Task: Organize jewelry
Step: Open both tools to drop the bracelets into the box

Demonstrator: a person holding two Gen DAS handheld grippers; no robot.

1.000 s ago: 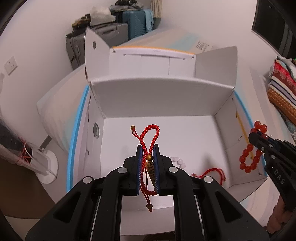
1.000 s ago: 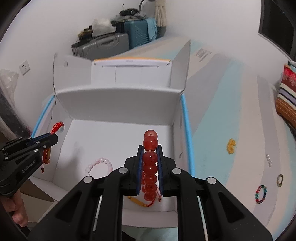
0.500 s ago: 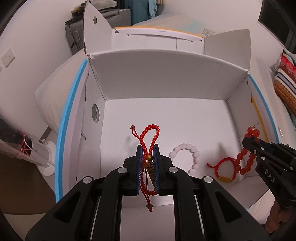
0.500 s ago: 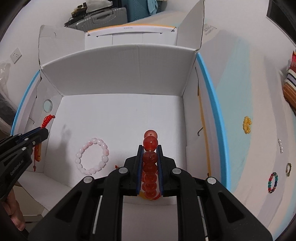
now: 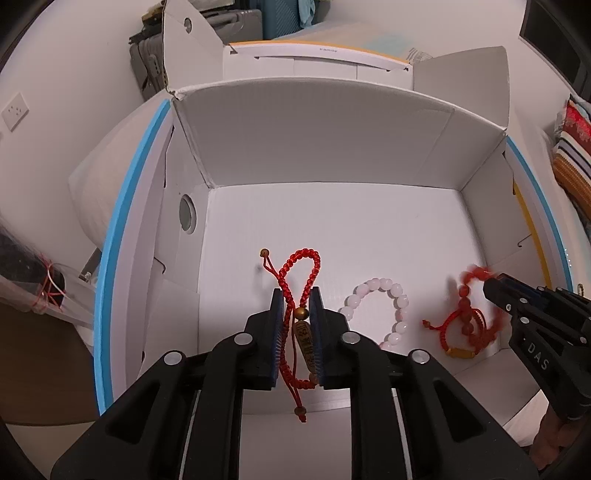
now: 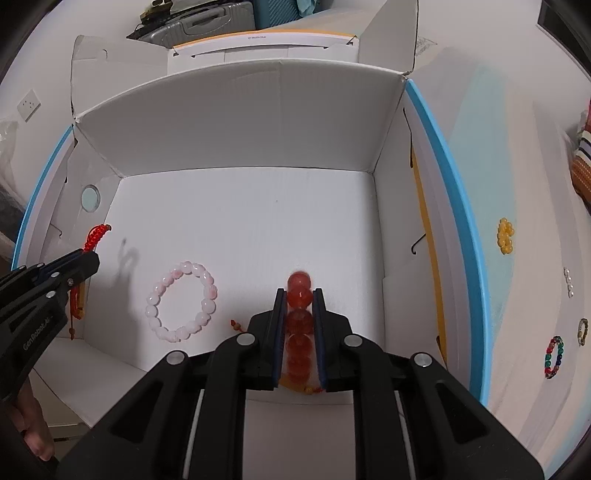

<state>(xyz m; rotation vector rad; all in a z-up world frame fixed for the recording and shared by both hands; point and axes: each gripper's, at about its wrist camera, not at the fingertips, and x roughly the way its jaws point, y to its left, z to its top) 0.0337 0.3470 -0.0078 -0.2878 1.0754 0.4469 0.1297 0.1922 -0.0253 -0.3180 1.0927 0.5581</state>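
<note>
My left gripper [image 5: 296, 295] is shut on a red braided cord bracelet [image 5: 299, 266] with a brass charm, held over the floor of the open white cardboard box [image 5: 332, 122]. My right gripper [image 6: 298, 293] holds a red bead bracelet [image 6: 300, 284] between slightly parted fingers; the beads are blurred and hang low in the box. It also shows in the left wrist view [image 5: 469, 295]. A pink bead bracelet [image 6: 181, 301] lies on the box floor between the grippers. A red cord bracelet with a yellow bead [image 5: 456, 339] lies under the right gripper.
On the pale blue cloth right of the box lie a yellow bead bracelet [image 6: 505, 235], a multicoloured bead bracelet [image 6: 553, 357], small white beads [image 6: 569, 282] and a small ring-like piece [image 6: 583, 331]. Suitcases [image 6: 207, 18] stand behind the box.
Both grippers have moved forward and down into the box. The red bead bracelet now blurs and sags between the right fingers, which look slightly wider apart.
</note>
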